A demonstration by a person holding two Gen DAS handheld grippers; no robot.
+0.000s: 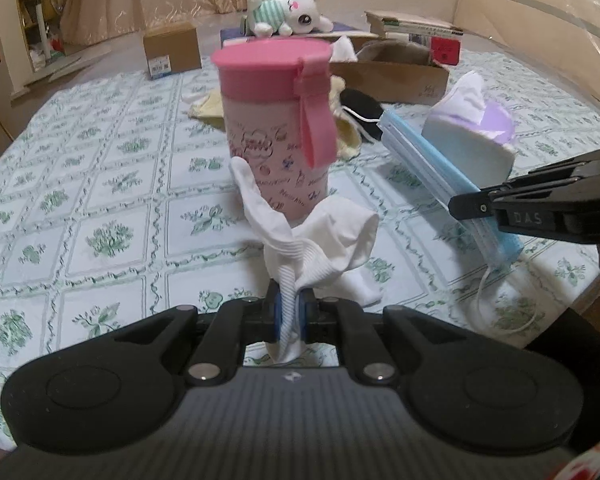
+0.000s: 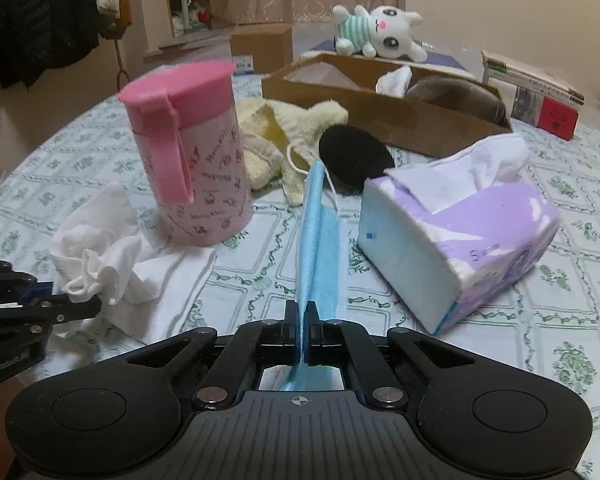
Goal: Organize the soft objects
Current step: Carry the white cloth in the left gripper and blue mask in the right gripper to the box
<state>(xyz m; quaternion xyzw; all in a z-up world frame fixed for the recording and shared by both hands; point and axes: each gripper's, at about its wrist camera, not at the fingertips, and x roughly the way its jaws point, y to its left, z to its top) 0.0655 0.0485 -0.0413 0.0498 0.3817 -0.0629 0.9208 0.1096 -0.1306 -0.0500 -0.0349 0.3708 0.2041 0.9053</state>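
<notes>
Left wrist view shows the left gripper [image 1: 291, 312] clamped tight on a white sock [image 1: 316, 236], the ribbed cuff pinched between its blue pads while the rest of the sock bunches up just ahead of them, above the table [image 1: 100, 184] with its green floral cloth. Right behind the sock stands a pink lidded cup [image 1: 276, 128]. At the right edge of this view the right gripper [image 1: 476, 204] reaches in from the side, closed on a blue face mask [image 1: 440, 172] that stretches away toward a purple tissue pack [image 1: 476, 132].

Right wrist view shows the right gripper [image 2: 303, 320] from behind, its jaws pressed together on the folded edge of the face mask [image 2: 318, 232], which runs forward between the pink cup [image 2: 192, 152] on the left and the tissue pack [image 2: 456, 240] on the right. The white sock [image 2: 116, 268] lies bunched at the left, beside the cup, with the left gripper's tip [image 2: 72, 308] at it. Beyond the mask lie a yellow fluffy cloth [image 2: 284, 136] and a black round pad [image 2: 356, 156], touching each other. Further back sits an open cardboard box [image 2: 380, 116] holding a white cloth and something brown. A white plush rabbit [image 2: 380, 32] in a striped top lies behind the box.
</notes>
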